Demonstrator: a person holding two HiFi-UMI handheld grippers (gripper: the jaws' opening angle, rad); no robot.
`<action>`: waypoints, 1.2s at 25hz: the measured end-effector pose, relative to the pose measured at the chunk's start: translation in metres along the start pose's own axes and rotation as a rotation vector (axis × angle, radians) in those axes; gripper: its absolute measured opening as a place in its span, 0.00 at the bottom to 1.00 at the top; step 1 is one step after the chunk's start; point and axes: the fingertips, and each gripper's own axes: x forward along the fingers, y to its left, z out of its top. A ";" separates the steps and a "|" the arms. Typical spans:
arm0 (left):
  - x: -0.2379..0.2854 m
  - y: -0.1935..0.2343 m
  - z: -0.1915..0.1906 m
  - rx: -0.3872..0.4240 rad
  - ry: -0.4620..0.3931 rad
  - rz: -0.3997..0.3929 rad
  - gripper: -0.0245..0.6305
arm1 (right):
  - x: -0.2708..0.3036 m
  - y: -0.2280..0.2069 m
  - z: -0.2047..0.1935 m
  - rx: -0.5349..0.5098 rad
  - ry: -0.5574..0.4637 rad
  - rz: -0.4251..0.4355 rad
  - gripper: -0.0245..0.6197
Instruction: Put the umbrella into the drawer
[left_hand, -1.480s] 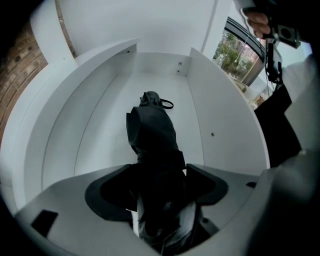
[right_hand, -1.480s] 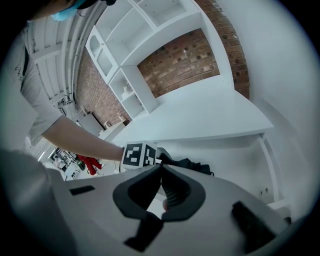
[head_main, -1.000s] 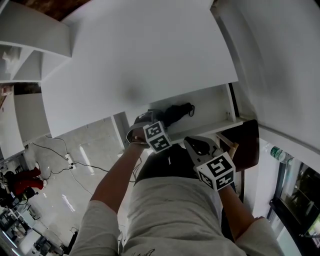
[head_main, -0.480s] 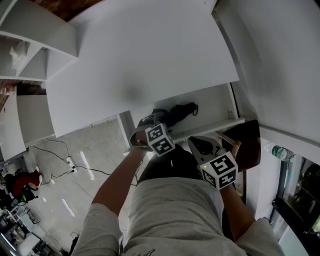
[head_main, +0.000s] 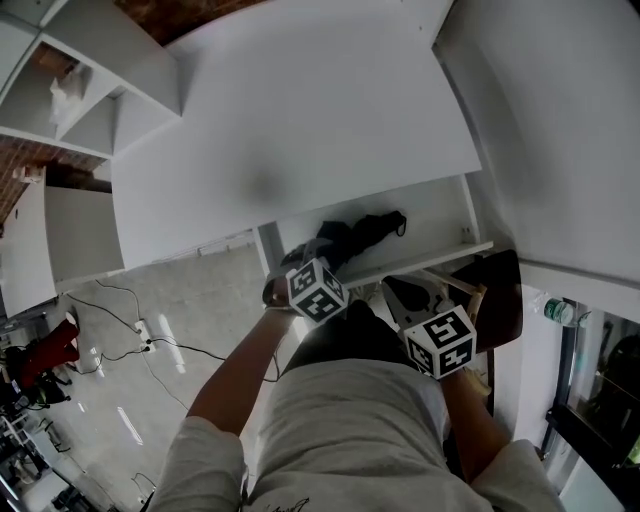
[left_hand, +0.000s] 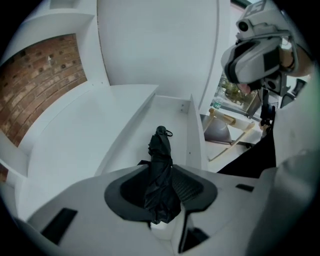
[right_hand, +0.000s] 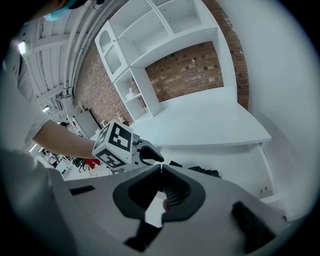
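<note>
The black folded umbrella (head_main: 365, 230) lies lengthwise in the open white drawer (head_main: 430, 258), under the desk top. My left gripper (head_main: 303, 258) hovers over its near end, pointing steeply down. In the left gripper view the umbrella (left_hand: 160, 160) shows in the gap of my left gripper (left_hand: 162, 192). Its jaws are closing and the pads do not visibly press on it. My right gripper (head_main: 405, 290) hangs by the drawer front. Its jaws meet at the tips with nothing in them (right_hand: 161, 169). The umbrella (right_hand: 202, 171) shows beyond them.
A wide white desk top (head_main: 300, 120) overhangs the drawer. White shelves (head_main: 90, 80) stand at the left. A dark wooden chair (head_main: 495, 290) is close at the right of the drawer. Cables (head_main: 140, 325) lie on the pale floor at the left.
My left gripper has lifted away from the umbrella, which stays lying in the drawer. The right gripper has shifted only slightly.
</note>
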 end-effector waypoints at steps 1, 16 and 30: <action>-0.006 0.000 0.000 -0.011 -0.010 0.006 0.25 | 0.001 0.002 0.000 -0.003 0.002 0.000 0.08; -0.117 0.006 -0.001 -0.308 -0.270 0.078 0.07 | -0.002 0.038 0.023 -0.080 -0.021 0.007 0.08; -0.178 -0.008 0.015 -0.477 -0.410 0.158 0.06 | -0.031 0.044 0.034 -0.085 -0.080 -0.005 0.08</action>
